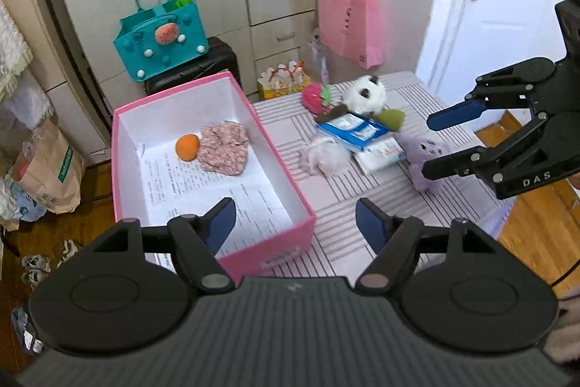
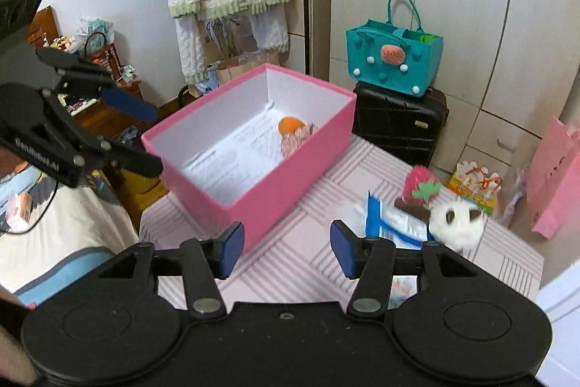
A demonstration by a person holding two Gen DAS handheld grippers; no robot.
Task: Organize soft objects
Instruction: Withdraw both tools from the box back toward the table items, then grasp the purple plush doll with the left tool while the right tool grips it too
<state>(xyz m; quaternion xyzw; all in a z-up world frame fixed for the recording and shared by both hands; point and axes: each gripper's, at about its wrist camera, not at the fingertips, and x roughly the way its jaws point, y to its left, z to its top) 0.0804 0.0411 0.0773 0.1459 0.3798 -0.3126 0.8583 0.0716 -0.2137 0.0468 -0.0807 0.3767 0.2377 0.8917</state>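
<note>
Tools angled downward over table (image 1: 362,198), left tool (image 1: 295,223) open, right tool (image 2: 286,247) open, both empty.

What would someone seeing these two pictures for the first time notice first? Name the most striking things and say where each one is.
The open pink box on the striped table stands out first, with an orange ball and a floral cloth piece lying inside on printed paper. Beside the box, a jumble of soft toys draws the eye, among them a white plush and a pink strawberry. The teal bag sits behind on a black suitcase.
</note>
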